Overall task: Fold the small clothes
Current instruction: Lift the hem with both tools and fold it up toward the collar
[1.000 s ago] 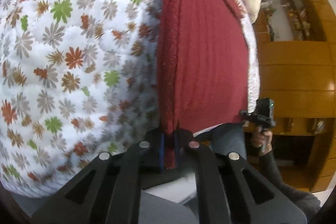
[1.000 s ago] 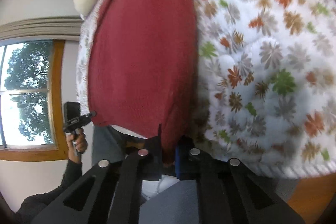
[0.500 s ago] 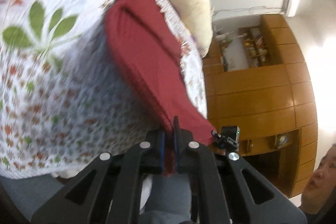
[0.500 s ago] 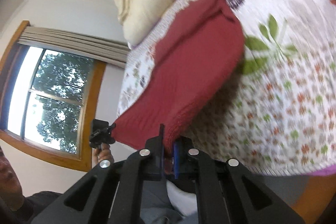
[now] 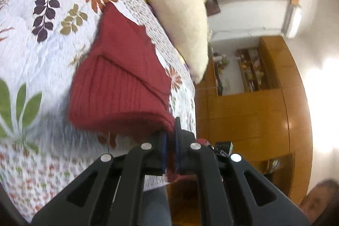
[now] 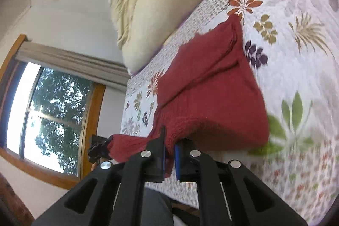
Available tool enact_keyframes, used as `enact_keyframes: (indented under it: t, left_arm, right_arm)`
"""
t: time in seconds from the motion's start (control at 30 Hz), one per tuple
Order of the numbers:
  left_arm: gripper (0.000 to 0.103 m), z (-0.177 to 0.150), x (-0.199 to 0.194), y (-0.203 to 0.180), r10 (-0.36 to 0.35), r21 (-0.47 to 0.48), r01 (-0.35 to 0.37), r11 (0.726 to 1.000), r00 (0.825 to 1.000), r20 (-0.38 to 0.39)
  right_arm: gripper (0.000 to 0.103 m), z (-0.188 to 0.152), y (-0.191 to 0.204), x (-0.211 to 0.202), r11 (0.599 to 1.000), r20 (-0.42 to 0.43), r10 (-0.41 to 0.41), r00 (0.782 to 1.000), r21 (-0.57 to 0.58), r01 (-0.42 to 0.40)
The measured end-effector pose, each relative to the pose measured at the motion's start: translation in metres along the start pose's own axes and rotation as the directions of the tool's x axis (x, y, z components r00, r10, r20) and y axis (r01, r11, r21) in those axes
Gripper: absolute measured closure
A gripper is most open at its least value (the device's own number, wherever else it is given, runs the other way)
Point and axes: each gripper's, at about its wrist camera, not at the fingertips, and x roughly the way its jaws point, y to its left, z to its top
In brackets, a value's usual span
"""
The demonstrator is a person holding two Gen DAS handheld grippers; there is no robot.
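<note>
A dark red knitted garment (image 5: 122, 82) lies on the floral quilt (image 5: 42, 35), its near hem lifted off the bed. My left gripper (image 5: 169, 147) is shut on one corner of that hem. My right gripper (image 6: 169, 154) is shut on the other corner of the red garment (image 6: 211, 94). The lifted hem stretches between the two grippers, and the far part of the cloth still rests flat on the quilt (image 6: 296, 69). In the right wrist view the left gripper (image 6: 99, 147) shows at the garment's far corner.
A large cream pillow (image 5: 182, 5) lies just beyond the garment, also in the right wrist view as the pillow (image 6: 152, 5). A wooden cabinet with shelves (image 5: 245, 111) stands beside the bed. A window (image 6: 44, 107) with a wooden frame and a curtain is on the other side.
Both grippers have risen and carried the near hem up and forward over the garment. The cloth now curls over itself, and the views look further along the bed.
</note>
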Motion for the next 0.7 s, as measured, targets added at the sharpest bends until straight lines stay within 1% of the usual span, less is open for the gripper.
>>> enact_keyframes:
  t: [0.1, 0.2, 0.33, 0.43, 0.5, 0.57, 0.6, 0.67, 0.7]
  left_arm:
    - [0.099, 0.038, 0.018, 0.02, 0.032, -0.062, -0.031, 0.998, 0.999, 0.019]
    - [0.099, 0.072, 0.041, 0.042, 0.069, -0.128, -0.065, 0.99, 0.997, 0.022]
    - [0.099, 0.106, 0.075, 0.068, 0.143, -0.184, -0.141, 0.973, 0.99, -0.002]
    - [0.099, 0.123, 0.094, 0.084, 0.186, -0.212, -0.187, 0.959, 0.982, -0.023]
    - [0.097, 0.132, 0.102, 0.093, 0.204, -0.224, -0.206, 0.953, 0.978, -0.034]
    - [0.095, 0.139, 0.106, 0.098, 0.209, -0.244, -0.213, 0.946, 0.977, -0.041]
    - [0.094, 0.141, 0.107, 0.097, 0.205, -0.244, -0.21, 0.947, 0.978, -0.043]
    - [0.093, 0.142, 0.103, 0.087, 0.194, -0.203, -0.196, 0.959, 0.981, -0.032]
    - [0.093, 0.141, 0.102, 0.08, 0.195, -0.174, -0.196, 0.965, 0.98, -0.027]
  right_arm:
    - [0.097, 0.034, -0.014, 0.021, 0.999, 0.002, -0.047, 0.999, 0.023, 0.047]
    - [0.097, 0.061, -0.033, 0.045, 0.994, -0.008, -0.092, 0.996, 0.051, 0.093]
    - [0.097, 0.088, -0.057, 0.081, 0.983, -0.052, -0.16, 0.986, 0.08, 0.164]
    - [0.097, 0.105, -0.076, 0.107, 0.972, -0.083, -0.204, 0.976, 0.102, 0.212]
    - [0.093, 0.116, -0.089, 0.119, 0.965, -0.093, -0.223, 0.97, 0.124, 0.233]
    - [0.082, 0.124, -0.099, 0.125, 0.961, -0.104, -0.211, 0.972, 0.158, 0.226]
    - [0.08, 0.126, -0.1, 0.123, 0.961, -0.096, -0.208, 0.974, 0.167, 0.221]
    - [0.072, 0.13, -0.097, 0.114, 0.966, -0.068, -0.184, 0.981, 0.172, 0.193]
    - [0.071, 0.132, -0.093, 0.108, 0.971, -0.057, -0.161, 0.985, 0.171, 0.168]
